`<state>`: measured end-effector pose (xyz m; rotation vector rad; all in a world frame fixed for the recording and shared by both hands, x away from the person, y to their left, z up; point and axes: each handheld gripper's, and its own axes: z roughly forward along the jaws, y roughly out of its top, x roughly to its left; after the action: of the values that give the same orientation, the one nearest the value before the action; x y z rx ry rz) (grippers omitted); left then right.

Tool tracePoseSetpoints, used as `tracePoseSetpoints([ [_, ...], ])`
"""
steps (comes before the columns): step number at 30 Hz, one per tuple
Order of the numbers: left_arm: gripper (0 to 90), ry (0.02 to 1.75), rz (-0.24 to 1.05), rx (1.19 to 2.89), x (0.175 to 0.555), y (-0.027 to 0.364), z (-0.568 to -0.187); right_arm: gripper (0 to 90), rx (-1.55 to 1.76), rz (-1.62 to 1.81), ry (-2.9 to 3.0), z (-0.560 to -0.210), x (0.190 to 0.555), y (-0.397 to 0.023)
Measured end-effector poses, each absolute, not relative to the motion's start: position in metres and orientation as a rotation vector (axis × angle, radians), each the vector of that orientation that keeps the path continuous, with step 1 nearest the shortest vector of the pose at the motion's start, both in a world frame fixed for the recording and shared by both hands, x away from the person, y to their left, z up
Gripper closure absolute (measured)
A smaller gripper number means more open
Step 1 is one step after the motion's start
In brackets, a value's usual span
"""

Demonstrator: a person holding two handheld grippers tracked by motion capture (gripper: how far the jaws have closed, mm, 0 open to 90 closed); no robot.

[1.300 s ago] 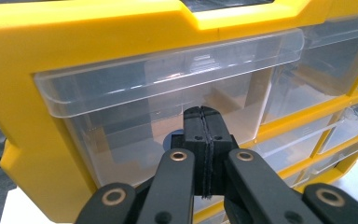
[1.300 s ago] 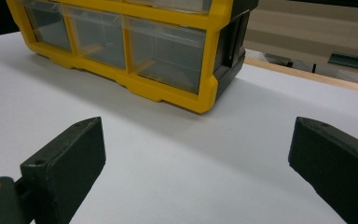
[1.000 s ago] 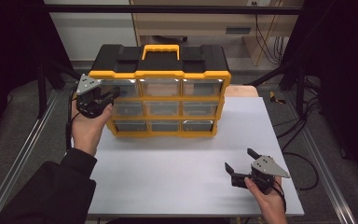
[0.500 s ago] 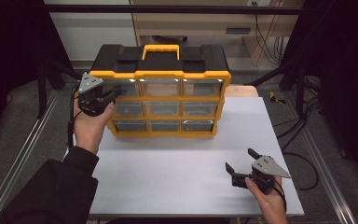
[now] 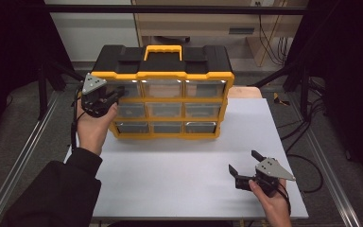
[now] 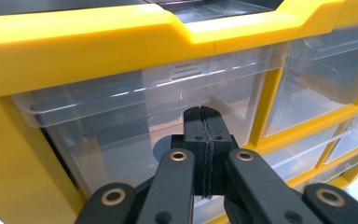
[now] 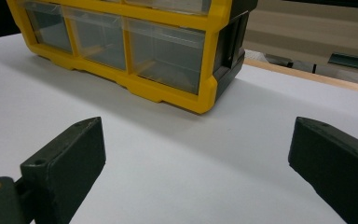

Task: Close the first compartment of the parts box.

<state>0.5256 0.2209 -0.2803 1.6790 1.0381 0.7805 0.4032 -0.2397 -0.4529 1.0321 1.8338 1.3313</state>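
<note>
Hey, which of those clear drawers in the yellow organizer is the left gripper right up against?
The top-left clear plastic drawer: the shut left gripper points straight at its front, while the other eight drawers lie farther right or lower.

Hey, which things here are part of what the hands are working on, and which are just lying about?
In use:
- yellow drawer organizer
- its top-left clear drawer
- left tongs, shut at that drawer
- right tongs, open over the white table

Lying about:
- cables on the floor behind

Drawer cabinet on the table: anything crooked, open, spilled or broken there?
Nothing stands out. The drawer cabinet stands upright and square on the table, all visible clear drawers pushed in, nothing spilled. The left claw is shut at the top-left drawer; the right claw is open, apart from it.
</note>
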Motion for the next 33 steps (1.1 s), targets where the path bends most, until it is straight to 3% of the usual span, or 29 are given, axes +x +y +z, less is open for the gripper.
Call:
tracePoseSetpoints([
  [33, 89.4, 1.026, 0.756, 1.675, 0.5239, 0.2189, -0.2863, 4.1, 1.031, 1.337, 1.829, -0.4521, 0.4027, -0.2397],
])
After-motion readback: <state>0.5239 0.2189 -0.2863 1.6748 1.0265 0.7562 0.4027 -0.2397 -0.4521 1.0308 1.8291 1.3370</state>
